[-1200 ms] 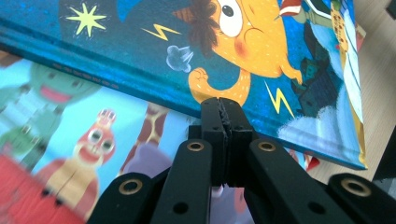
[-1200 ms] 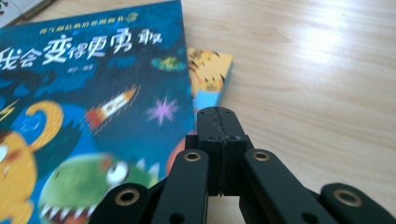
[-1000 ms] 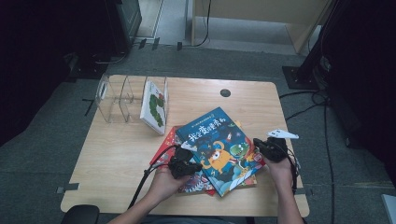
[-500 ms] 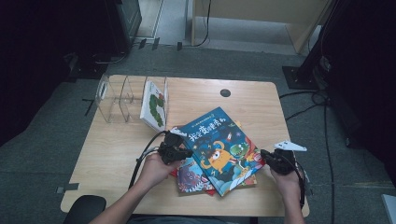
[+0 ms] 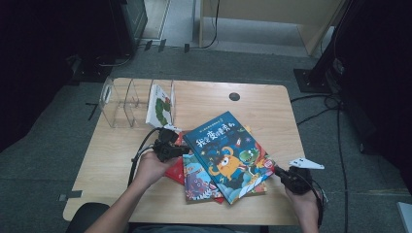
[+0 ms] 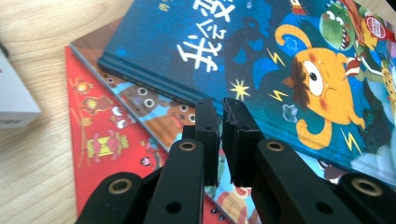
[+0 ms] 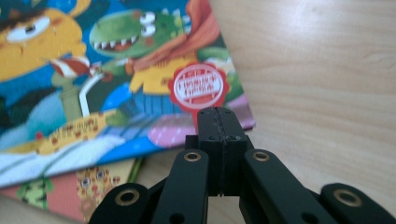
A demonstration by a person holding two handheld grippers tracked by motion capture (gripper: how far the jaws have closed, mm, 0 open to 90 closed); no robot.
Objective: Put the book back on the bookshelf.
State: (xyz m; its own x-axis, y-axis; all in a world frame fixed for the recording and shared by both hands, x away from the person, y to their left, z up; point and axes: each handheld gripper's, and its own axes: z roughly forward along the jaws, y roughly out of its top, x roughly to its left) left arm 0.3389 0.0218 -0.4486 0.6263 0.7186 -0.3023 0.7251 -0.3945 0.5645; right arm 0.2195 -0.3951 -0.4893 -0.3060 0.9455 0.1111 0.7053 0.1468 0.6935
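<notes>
A pile of picture books lies near the middle of the wooden table [image 5: 121, 170], and the topmost is a blue picture book [image 5: 228, 150] with white Chinese title characters, an orange one-eyed monster and a green dinosaur on its cover. It lies flat and skewed across the books below it, among them a red book [image 6: 100, 140] and one with owl-like cartoon faces [image 6: 149, 100]. The left gripper [image 5: 180, 151] sits at the blue book's left edge; in the left gripper view its fingers [image 6: 208, 126] hang just above that spine edge, over the strip where the lower books show, with only a narrow slit between them and nothing in it, so they are as good as closed. The right gripper [image 5: 278, 171] sits off the blue book's lower right corner; in the right gripper view its fingers [image 7: 219, 128] are pressed tight together, empty, their tips in front of that corner, just below the red round seal [image 7: 195, 87] printed on the cover, and whether they touch the book cannot be told. Behind the pile, at the table's far left, a clear acrylic book rack [image 5: 121, 99] holds one upright picture book [image 5: 159, 107].
</notes>
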